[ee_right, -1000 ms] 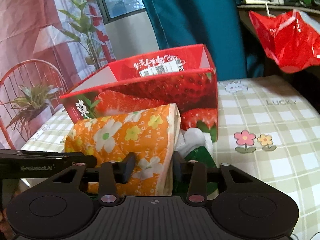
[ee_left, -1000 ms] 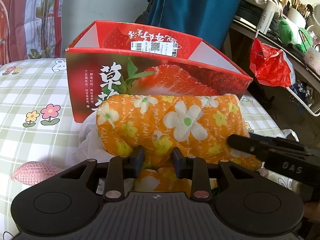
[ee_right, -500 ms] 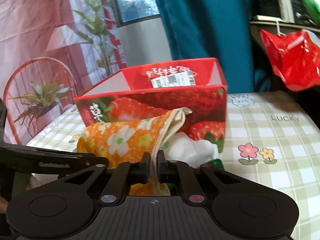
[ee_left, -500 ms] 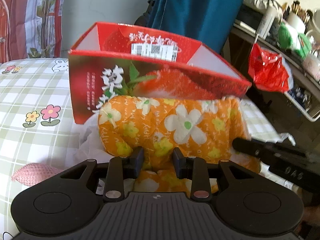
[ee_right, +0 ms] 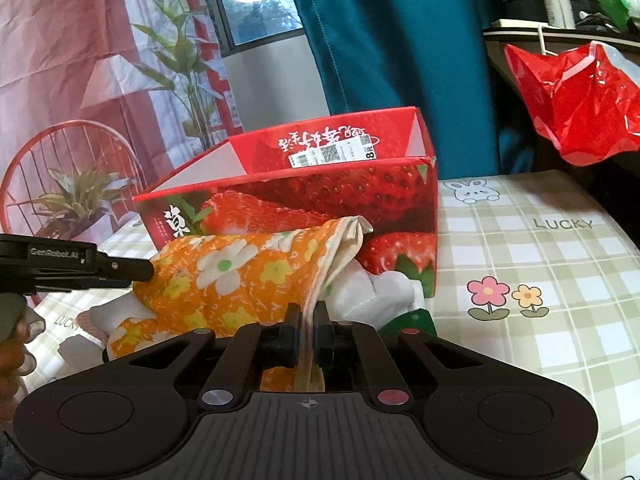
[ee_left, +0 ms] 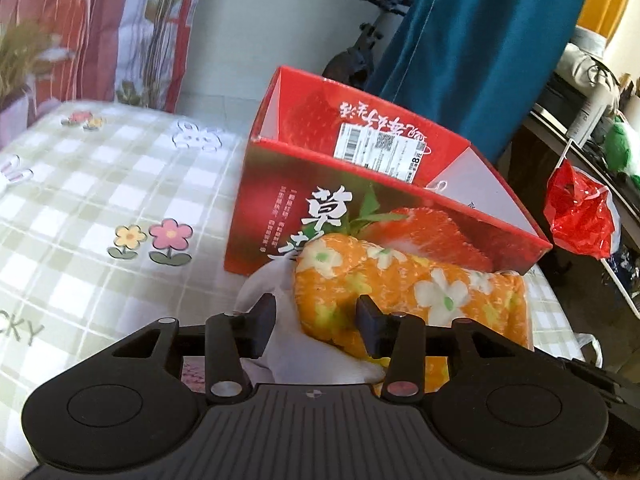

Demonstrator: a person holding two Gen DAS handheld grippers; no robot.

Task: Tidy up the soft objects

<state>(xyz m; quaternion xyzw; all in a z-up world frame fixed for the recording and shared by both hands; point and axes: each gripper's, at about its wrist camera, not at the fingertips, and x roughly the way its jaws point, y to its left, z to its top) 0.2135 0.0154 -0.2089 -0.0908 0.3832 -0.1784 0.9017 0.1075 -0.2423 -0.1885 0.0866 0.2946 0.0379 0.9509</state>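
Pinching the cream edge of the orange cloth (ee_right: 240, 280), the right gripper (ee_right: 307, 330) was closed. The left gripper (ee_left: 316, 326) stood open around the cloth's other end, the red box (ee_left: 360, 200) just beyond.

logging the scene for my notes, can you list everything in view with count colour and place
orange floral cloth: one, orange with white and yellow flowers, lying in front of the box
strawberry box: one, red, open top, on the table behind the cloth
white cloth: one, white, under and beside the orange cloth
green item: one, dark green, partly hidden by the white cloth; cannot tell what it is
pink knit item: one, pink, mostly hidden behind the left fingers
tablecloth: one, green and white check with flower prints
red plastic bag: one, red, hanging at right off the shelf
curtain: one, teal, behind the box
left gripper: open, at the cloth's left end
right gripper: shut on the cloth's right edge
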